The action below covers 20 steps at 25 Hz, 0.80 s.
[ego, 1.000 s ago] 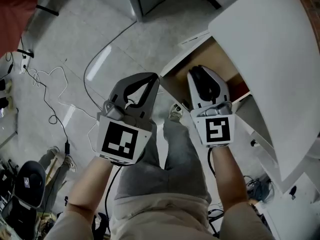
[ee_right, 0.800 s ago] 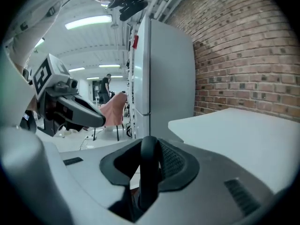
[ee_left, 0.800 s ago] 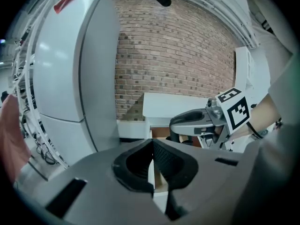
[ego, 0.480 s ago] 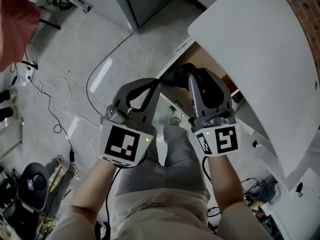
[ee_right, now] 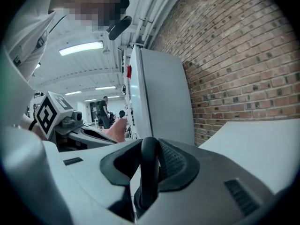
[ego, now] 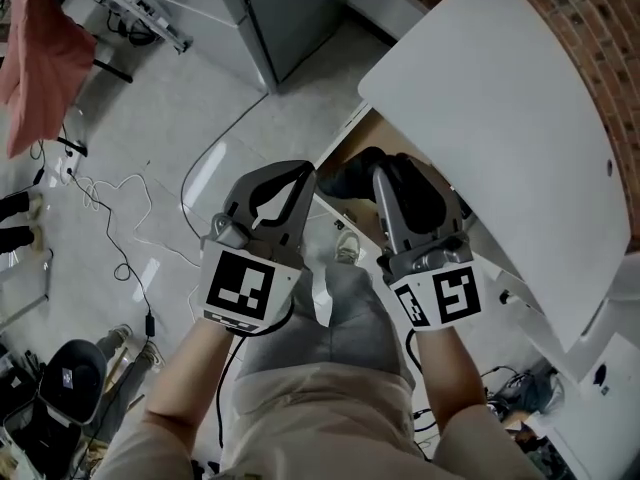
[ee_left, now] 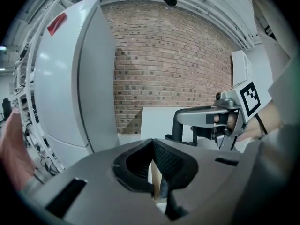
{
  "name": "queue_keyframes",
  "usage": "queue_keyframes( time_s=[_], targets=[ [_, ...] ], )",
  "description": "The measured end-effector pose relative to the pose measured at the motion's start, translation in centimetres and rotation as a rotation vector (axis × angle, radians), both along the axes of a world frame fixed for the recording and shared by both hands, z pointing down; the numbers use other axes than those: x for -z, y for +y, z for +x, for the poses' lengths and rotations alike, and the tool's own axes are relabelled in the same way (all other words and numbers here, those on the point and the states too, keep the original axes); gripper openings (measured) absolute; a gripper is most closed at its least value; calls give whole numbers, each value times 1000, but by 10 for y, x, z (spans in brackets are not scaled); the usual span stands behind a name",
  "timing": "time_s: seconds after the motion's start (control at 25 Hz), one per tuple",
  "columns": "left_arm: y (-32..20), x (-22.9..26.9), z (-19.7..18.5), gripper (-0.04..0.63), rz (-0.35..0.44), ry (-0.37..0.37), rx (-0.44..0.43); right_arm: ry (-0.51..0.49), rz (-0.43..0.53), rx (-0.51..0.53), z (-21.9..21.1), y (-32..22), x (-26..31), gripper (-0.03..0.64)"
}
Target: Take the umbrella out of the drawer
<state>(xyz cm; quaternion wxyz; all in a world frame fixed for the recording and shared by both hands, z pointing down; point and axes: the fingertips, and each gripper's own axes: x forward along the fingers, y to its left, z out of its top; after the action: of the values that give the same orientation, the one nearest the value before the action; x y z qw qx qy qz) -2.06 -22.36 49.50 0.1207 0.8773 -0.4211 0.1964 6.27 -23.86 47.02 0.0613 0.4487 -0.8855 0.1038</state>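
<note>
Most of it looks done to me: the right gripper point(ego: 390, 171) is clamped on the black umbrella point(ego: 349, 175), holding it right over the open drawer point(ego: 370, 134), the left gripper point(ego: 304, 171) is closed and empty, so just pulling it clear is left.

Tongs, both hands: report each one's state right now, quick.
Left tongs: closed, nothing held.
Right tongs: closed on the black umbrella.
</note>
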Motion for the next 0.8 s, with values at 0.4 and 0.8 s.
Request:
queue_keyframes(
  time_s=[0.4,0.8],
  targets=[
    [1,134,2,8,104,14,12,2,73,5,11,7,151,100],
    [20,257,17,8,219,54,-27,-28,146,-29,37,30,285,100]
  ],
)
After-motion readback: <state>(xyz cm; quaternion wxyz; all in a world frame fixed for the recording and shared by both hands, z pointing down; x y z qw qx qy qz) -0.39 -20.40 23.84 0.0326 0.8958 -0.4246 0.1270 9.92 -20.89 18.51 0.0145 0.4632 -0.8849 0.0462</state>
